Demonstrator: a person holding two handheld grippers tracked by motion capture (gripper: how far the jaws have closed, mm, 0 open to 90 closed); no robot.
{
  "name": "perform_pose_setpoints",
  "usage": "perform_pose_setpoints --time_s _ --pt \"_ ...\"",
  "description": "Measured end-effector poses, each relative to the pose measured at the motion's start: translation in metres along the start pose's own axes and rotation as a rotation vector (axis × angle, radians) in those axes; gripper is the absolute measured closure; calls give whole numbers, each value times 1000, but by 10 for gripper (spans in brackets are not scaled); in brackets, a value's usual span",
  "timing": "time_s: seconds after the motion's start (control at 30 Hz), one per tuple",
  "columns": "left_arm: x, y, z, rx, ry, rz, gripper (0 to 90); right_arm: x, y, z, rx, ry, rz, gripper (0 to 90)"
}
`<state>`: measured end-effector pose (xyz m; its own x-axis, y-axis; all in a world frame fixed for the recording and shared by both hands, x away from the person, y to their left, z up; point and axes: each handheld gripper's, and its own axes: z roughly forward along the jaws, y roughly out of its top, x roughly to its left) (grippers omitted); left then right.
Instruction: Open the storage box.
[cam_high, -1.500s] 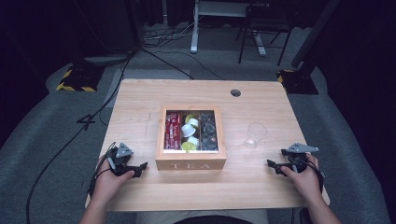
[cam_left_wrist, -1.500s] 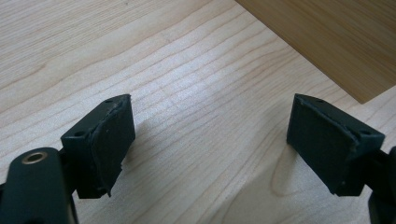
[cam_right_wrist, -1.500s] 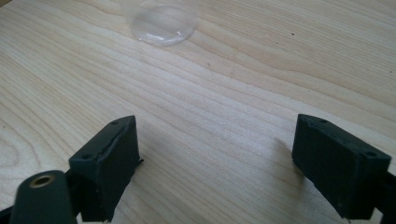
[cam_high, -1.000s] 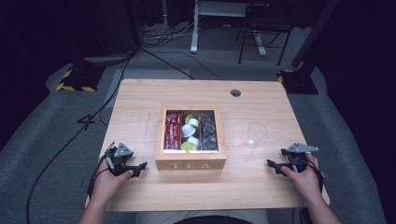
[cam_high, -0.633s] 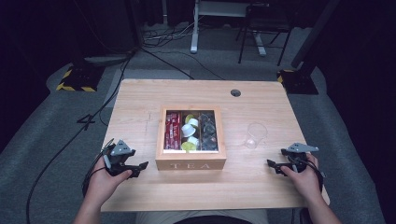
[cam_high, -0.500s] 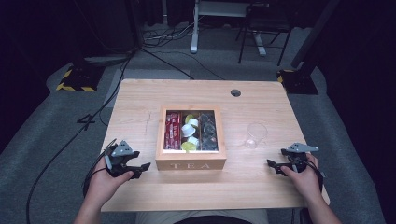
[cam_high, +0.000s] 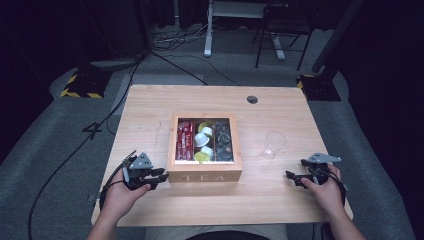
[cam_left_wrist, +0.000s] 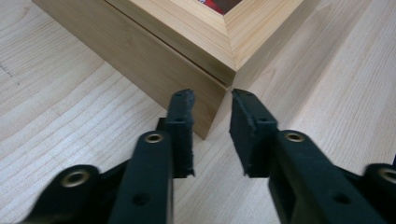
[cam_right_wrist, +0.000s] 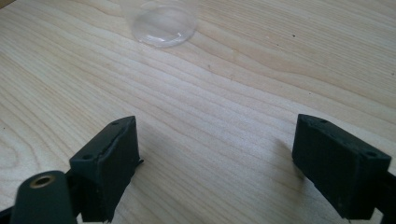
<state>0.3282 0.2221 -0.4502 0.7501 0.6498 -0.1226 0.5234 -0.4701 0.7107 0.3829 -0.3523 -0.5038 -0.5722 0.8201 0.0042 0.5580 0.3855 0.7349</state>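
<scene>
Two black two-jaw grippers flank a light wooden tea box (cam_high: 205, 170) at the centre of the table. Left gripper (cam_left_wrist: 211, 100), jaws narrowly apart, points at the box's near-left corner; aim squarely at the lid edge. Right gripper (cam_right_wrist: 215, 140), jaws wide apart, rests near a clear plastic cup (cam_right_wrist: 163, 23). Box front reads "TEA".
</scene>
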Motion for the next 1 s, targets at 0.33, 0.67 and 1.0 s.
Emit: perform_pose_setpoints --time_s 0.33,0.67,1.0 --pt "-3 3 -4 7 -8 -2 809 0 0 0 0 0 0 148" --pt "-4 4 -5 -12 -3 2 837 0 0 0 0 0 -1 148" --pt "-3 3 -6 -72 -7 35 833 0 0 0 0 1 0 148"
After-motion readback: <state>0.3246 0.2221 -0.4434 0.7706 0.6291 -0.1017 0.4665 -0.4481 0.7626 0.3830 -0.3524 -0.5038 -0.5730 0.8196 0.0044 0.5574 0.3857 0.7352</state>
